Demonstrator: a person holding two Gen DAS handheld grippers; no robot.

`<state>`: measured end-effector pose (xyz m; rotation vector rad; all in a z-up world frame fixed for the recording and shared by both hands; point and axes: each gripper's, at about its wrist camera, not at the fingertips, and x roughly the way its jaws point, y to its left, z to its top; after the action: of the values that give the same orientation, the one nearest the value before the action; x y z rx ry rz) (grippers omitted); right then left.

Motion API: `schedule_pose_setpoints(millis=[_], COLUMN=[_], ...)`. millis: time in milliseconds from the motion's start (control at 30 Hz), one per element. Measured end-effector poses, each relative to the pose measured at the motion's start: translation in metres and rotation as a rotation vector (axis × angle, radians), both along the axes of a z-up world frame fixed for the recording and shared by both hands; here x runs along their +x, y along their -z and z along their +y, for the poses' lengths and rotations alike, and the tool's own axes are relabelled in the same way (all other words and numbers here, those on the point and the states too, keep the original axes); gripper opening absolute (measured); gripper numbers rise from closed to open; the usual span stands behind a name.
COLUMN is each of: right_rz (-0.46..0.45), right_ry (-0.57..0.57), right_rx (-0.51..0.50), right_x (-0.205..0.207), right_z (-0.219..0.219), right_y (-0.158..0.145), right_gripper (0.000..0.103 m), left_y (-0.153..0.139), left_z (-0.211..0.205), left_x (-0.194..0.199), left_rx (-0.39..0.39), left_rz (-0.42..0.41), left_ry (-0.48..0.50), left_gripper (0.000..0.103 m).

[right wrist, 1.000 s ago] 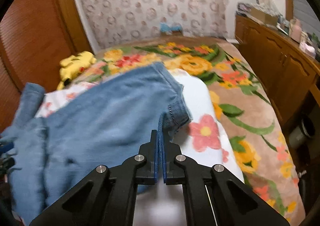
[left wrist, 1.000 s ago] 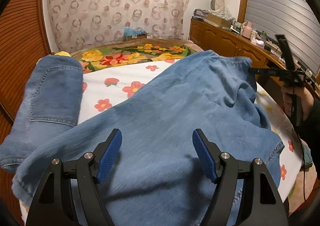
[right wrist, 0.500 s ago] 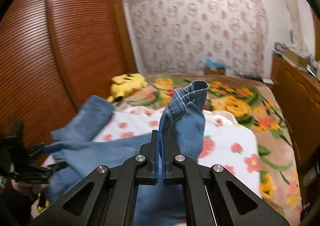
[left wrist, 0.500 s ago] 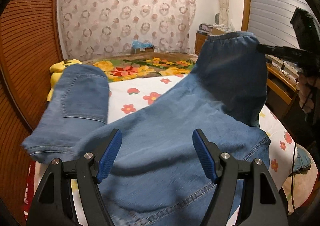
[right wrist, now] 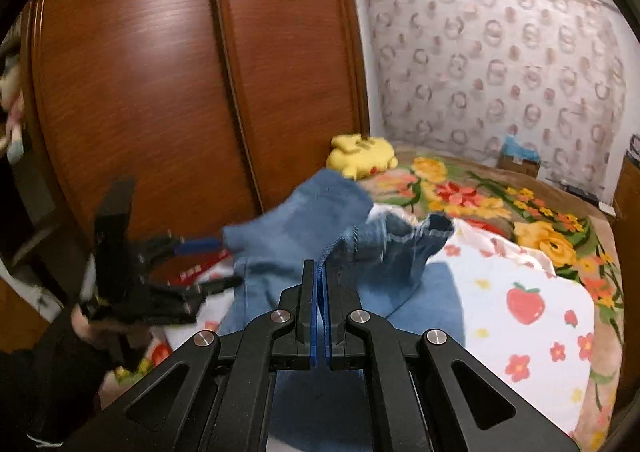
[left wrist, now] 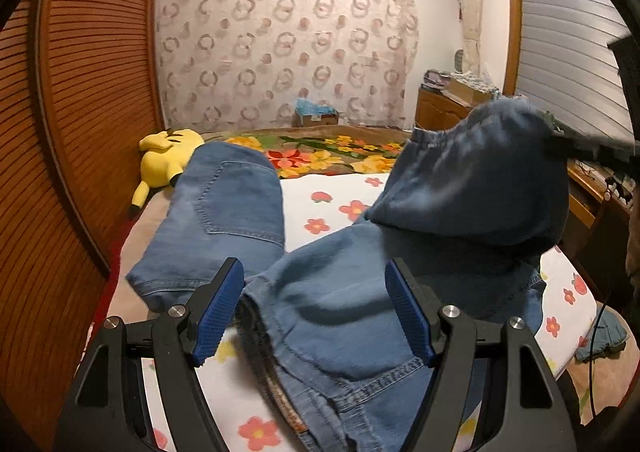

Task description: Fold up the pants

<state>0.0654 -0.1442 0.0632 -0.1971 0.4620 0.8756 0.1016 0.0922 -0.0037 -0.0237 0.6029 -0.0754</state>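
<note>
My right claw (right wrist: 319, 272) is clamped flat on a hem of the pants (left wrist: 360, 316), leg end lifted off the bed (right wrist: 532, 336), cloth sagging below. My left claw (left wrist: 314, 308) gapes wide, nothing gripped; pants lie on the bed between and under its pads, whether they brush cloth I cannot tell. One leg (left wrist: 224, 219) lies flat on the left, beside the yellow plush (left wrist: 164, 155). Denim looks soft, floppy, fairly heavy, not slippery: I judge one pinch lets it droop and twist. Best holds are stitched edges, hem or waistband, both layers together.
</note>
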Motion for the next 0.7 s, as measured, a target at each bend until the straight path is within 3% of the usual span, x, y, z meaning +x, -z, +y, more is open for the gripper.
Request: schedule_pose_setpoints(millis=[67, 167, 200, 400, 633, 700], right_rz=[-0.002, 0.001, 0.002, -0.007, 0.001, 0.009], right_ry=[0.006, 0.014, 0.014, 0.054, 0.153, 0.188], right_rx=[-0.033, -0.039, -0.033, -0.040, -0.070, -0.083], right_x=[-0.003, -0.002, -0.002, -0.022, -0.022, -0.017], right_z=[-0.001, -0.011, -0.017, -0.022, -0.015, -0.010], right_y=[0.010, 0.013, 0.014, 0.012, 0.031, 0.036], right_gripper=[0.006, 0.027, 0.029, 0.030, 0.031, 0.037], left_y=[0.003, 0.005, 0.006, 0.011, 0.017, 0.020], left_z=[0.003, 0.003, 0.002, -0.011, -0.048, -0.059], left_x=[0.003, 0.007, 0.007, 0.018, 0.026, 0.023], left_rx=[0.003, 0.003, 0.001, -0.004, -0.022, -0.035], left_rz=[0.008, 0.014, 0.015, 0.030, 0.057, 0.064], left_ry=[-0.008, -0.012, -0.011, 0.018, 0.122, 0.162], left_gripper=[0.074, 0.074, 0.074, 0.074, 0.074, 0.074])
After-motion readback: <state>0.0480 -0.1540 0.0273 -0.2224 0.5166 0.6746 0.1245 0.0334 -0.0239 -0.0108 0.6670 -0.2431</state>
